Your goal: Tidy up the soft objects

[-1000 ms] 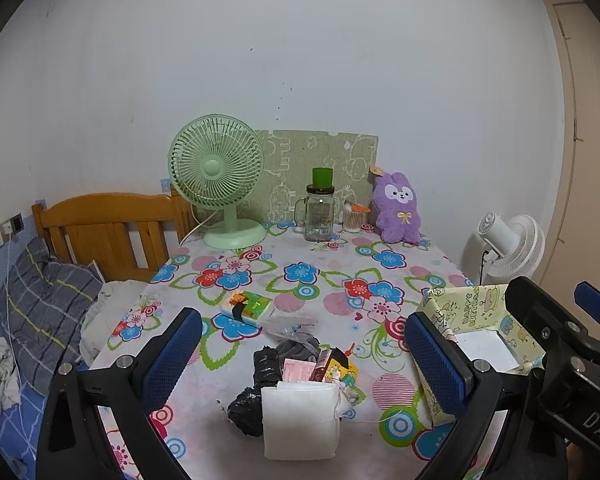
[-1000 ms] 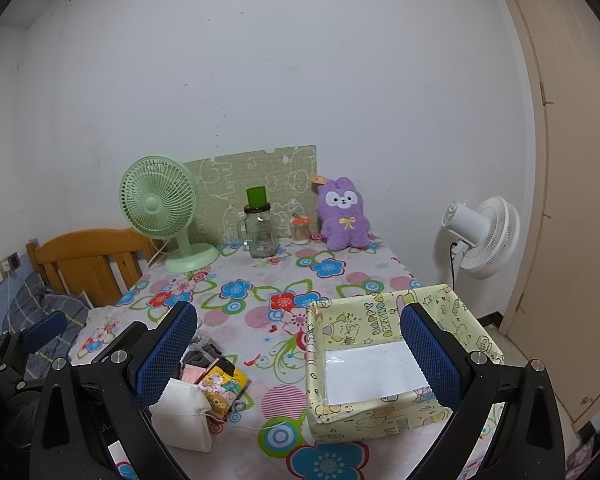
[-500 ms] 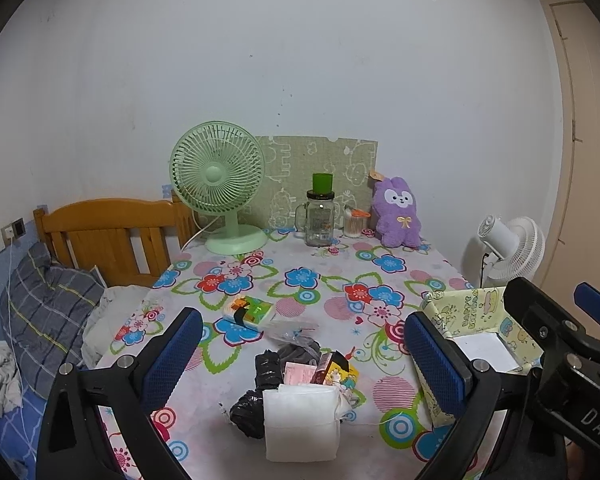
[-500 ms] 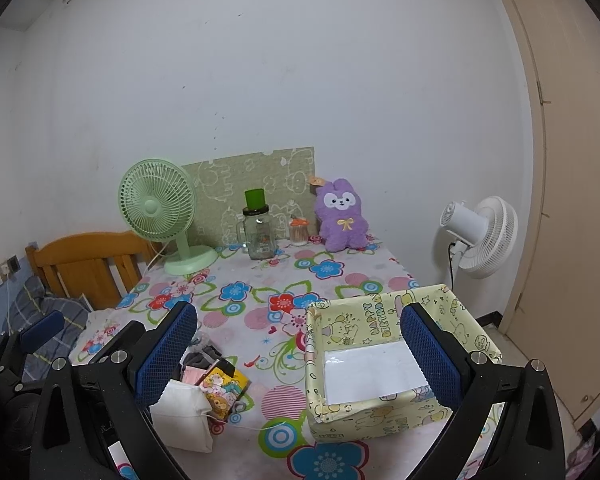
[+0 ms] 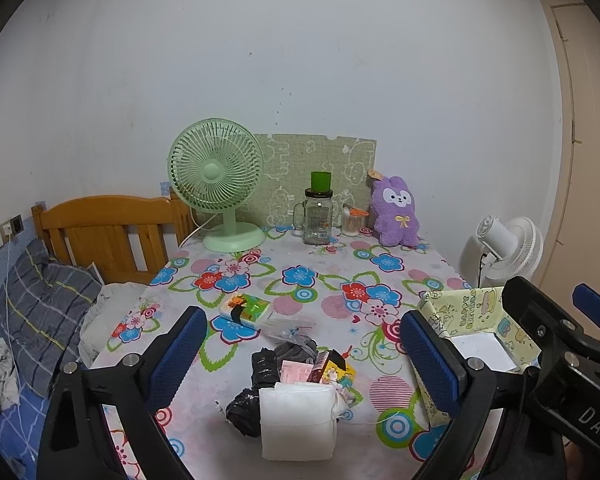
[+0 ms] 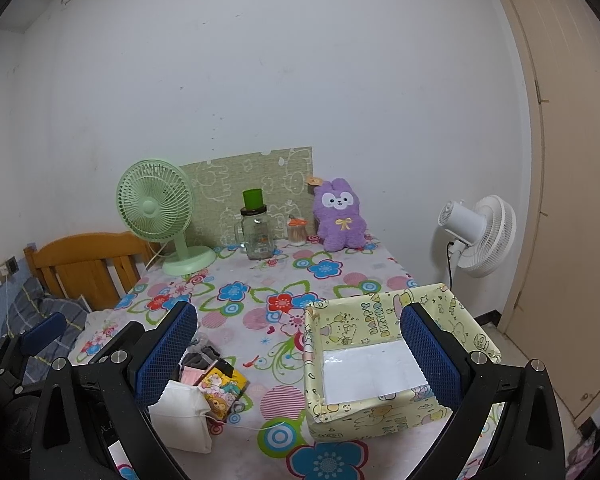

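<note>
- Wooden bed headboard [image 5: 108, 232] and a plaid pillow [image 5: 40, 312] sit off the table's left edge.
- Table [image 5: 324, 276], floral cloth. Green desk fan [image 5: 218, 184] at the back-left corner.
- Left gripper [image 5: 300, 356]: jaws spread wide, nothing between them, held above the near edge, over the pile of soft items.
- Pile at the near edge, left of centre: white folded cloth [image 5: 298, 420] nearest the edge, crumpled black plastic bag [image 5: 252, 392] touching its left side, small cartoon-print packs [image 5: 332, 372] just behind it. Dark grey fabric [image 5: 296, 350] at the back of the pile.
- Green snack packet [image 5: 246, 308] lies apart, behind the pile toward the table's middle.
- Glass jar [image 5: 318, 220] with a green lid at the back edge, centre; small orange-topped container [image 5: 354, 222] just right of it.
- Purple plush bunny [image 6: 340, 216] upright at the back-right corner, against a green printed board [image 6: 256, 188].
- Right gripper [image 6: 298, 356]: jaws spread wide, empty, above the near edge between the pile and the box.
- Yellow cartoon-print box [image 6: 396, 360], open top, at the near-right corner; only a white sheet shows on its floor.
- White standing fan [image 6: 480, 236] off the table's right edge, in front of a beige door [image 6: 572, 200].
</note>
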Tool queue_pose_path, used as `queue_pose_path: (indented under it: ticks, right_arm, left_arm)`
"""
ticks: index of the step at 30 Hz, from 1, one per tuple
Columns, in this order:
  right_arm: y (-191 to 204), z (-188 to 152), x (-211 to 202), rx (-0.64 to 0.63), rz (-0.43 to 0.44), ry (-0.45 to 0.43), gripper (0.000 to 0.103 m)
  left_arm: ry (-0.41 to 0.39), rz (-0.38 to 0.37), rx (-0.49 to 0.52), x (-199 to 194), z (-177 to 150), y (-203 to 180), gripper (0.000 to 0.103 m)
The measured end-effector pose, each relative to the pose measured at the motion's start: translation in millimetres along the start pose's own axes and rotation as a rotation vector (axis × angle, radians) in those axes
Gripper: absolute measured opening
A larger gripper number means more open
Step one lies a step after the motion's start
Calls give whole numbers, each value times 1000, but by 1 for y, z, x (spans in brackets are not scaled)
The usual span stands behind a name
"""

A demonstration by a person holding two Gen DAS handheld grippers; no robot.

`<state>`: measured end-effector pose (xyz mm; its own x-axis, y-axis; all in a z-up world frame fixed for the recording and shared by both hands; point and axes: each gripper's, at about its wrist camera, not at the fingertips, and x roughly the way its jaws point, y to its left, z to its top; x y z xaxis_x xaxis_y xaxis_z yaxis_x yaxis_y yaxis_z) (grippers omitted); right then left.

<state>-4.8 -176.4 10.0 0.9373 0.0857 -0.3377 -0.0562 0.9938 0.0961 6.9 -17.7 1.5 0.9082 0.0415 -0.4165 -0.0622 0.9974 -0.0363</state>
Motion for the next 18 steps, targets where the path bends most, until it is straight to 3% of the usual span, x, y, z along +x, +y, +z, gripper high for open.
queue_pose_path:
  ticks: [18]
  right_arm:
    - [2,1,0,-9,-4,-7,102]
  left_arm:
    - [8,-5,0,2,-2,2,97]
